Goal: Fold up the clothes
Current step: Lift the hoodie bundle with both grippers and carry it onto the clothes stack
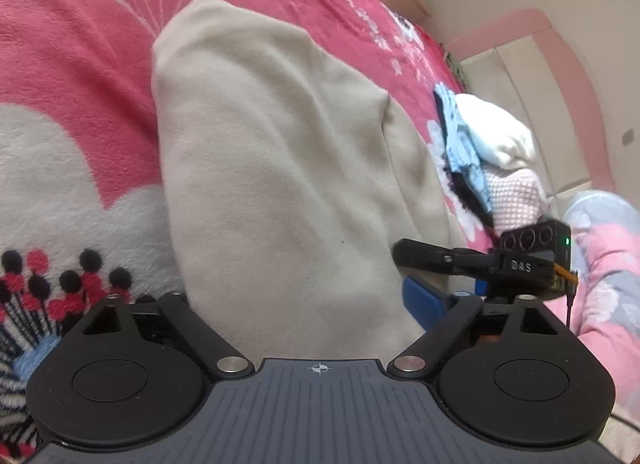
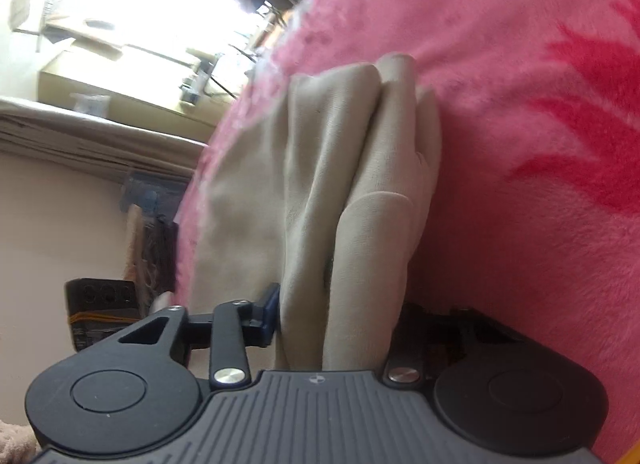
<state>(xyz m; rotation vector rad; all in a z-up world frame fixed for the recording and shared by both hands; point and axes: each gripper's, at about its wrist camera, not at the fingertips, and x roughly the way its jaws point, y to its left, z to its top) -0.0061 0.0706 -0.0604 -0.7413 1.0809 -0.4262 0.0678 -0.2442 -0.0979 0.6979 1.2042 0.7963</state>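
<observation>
Left wrist view: a beige garment point(image 1: 272, 168) is seen spread over a pink floral blanket point(image 1: 80, 64) on the bed, its near edge running down between the arms of the left tongs point(image 1: 308, 328). Whether these tongs are clenched on the cloth cannot be told, since the fingertips are hidden beneath it. The other tool, black with a green light, is seen just to the right, with a small pile of clothes point(image 1: 492, 152) beyond it. Right wrist view: the same garment point(image 2: 340, 184) is gathered in thick folds and gripped by the right tongs point(image 2: 336, 328), one blue finger point(image 2: 268, 316) being pressed against the cloth.
</observation>
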